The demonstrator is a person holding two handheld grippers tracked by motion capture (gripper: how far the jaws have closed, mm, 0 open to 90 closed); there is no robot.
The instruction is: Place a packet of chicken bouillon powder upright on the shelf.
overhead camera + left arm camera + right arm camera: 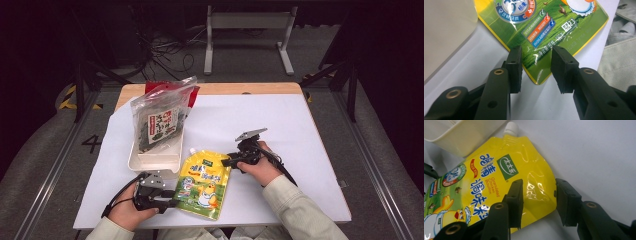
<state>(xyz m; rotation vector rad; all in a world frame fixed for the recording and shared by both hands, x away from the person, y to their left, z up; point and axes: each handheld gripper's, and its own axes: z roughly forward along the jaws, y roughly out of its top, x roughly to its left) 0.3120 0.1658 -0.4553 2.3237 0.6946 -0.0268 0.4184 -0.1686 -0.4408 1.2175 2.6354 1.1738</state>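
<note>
Two grippers work at one pouch, taken here as landmark. Largest first: the table under a white sheet carries everything. Just beyond the pouch's far-left edge sits a cream tray, close to or touching it; a clear seaweed bag leans in the tray. Nothing else lies near the pouch.

The pouch lies flat on the sheet, long axis running from its white cap at the far end toward the person, tilted slightly right. Yellow upper part, green lower part.

Left gripper: at the pouch's near-left corner, jaws spread, one on each side of the corner tip, not closed on it. Approach is along the table from the left.

Right gripper: at the pouch's right edge, upper part below the cap. Jaws spread, left jaw over the yellow film, right jaw off the edge over bare sheet; edge lies between them.

Judgement: both grippers are equally near and straddle opposite edges; the next move looks like closing both to pinch and lift. The tray wall beside the cap is the one obstacle if the pouch swings that way.
</note>
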